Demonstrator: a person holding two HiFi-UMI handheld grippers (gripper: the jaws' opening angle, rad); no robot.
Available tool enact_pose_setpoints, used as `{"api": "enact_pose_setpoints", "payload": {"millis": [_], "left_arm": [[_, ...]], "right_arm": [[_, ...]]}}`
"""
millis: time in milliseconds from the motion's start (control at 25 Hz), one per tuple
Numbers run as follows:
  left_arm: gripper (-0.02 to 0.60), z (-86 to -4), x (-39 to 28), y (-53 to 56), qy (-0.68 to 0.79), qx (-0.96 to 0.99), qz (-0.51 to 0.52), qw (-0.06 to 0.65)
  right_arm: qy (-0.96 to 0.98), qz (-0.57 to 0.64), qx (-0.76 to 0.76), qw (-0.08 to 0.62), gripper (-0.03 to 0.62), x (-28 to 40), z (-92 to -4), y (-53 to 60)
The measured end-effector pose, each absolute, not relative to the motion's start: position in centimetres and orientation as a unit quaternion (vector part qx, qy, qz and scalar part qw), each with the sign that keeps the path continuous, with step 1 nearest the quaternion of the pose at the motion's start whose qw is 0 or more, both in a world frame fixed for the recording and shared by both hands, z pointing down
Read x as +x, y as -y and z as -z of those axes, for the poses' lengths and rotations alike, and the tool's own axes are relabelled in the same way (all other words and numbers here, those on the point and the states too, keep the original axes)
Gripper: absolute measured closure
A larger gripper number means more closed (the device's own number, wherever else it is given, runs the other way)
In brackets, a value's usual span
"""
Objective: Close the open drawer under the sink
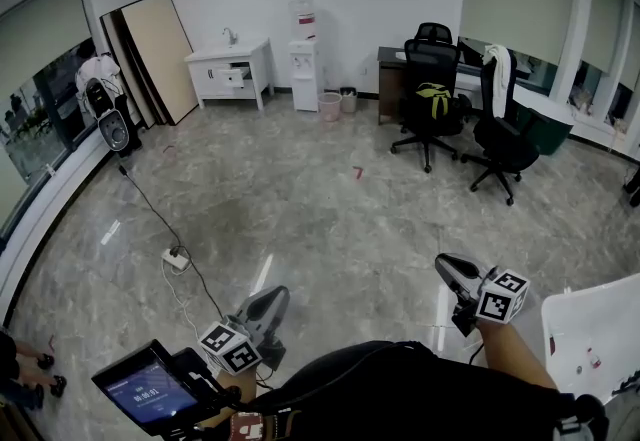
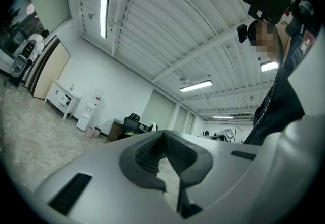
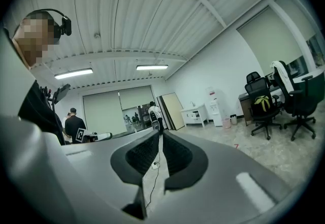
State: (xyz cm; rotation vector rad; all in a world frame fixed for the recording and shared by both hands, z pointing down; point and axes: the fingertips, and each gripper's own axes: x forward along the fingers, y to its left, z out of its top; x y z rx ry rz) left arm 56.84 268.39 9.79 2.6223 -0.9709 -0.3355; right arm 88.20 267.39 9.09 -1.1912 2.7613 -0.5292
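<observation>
A white sink cabinet (image 1: 230, 67) stands against the far wall, across the room. One of its drawers (image 1: 238, 77) is pulled out. Both grippers are held low and near me, far from the cabinet. My left gripper (image 1: 277, 295) is shut, with nothing between its jaws. My right gripper (image 1: 444, 265) also has its tips together and holds nothing. The left gripper view shows the left gripper (image 2: 163, 134) with the cabinet (image 2: 62, 97) small at far left. In the right gripper view the right gripper (image 3: 159, 134) points toward the cabinet (image 3: 194, 114) in the distance.
A water dispenser (image 1: 303, 54) and a pink bin (image 1: 329, 106) stand right of the cabinet. Boards (image 1: 155, 54) lean on its left. Two office chairs (image 1: 430, 94) stand by a desk at right. A power strip (image 1: 176, 257) with cable lies on the floor. A white table (image 1: 600, 329) is near right.
</observation>
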Motion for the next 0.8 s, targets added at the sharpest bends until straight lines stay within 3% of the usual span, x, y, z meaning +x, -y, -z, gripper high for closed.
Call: {"api": "enact_pose_setpoints", "payload": {"millis": [400,800], "left_arm": [[0.581,-9.5,47.4,-267.3,0.366,0.908,0.117,0.165],[0.581,-10.3,43.6,-266.1,0.393,0.895,0.123,0.170]], "right_arm": [[-0.909,0.183,-0.372,0.047,0.591,79.1,-9.0,-265.1],[-0.918,0.193,-0.343,0.037,0.591,75.3,-10.1,-262.7]]}}
